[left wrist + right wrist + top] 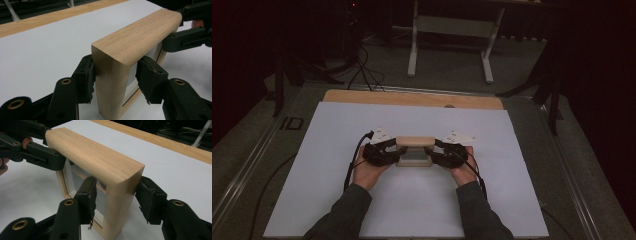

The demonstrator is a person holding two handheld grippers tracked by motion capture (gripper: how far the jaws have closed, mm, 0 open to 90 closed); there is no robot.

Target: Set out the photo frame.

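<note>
A light wooden picture frame (414, 142) with a grey pane stands upright on the white sheet, its long top rail running left to right. My left gripper (398, 151) grips its left end. In the left gripper view the frame's end post (110, 82) sits between the two black pads (86, 77), which lie against its two faces. My right gripper (430, 151) holds the other end the same way, its pads (148, 200) on either side of the post (120, 202). Each gripper view shows the other gripper at the far end of the rail (173, 28) (53, 146).
The white sheet (412, 205) covers a wooden tabletop, whose bare strip (412, 98) shows at the back. Beyond the table stand a white leg frame (449, 27) and loose cables (364, 70) on the floor. Metal rails (562, 165) run along both sides.
</note>
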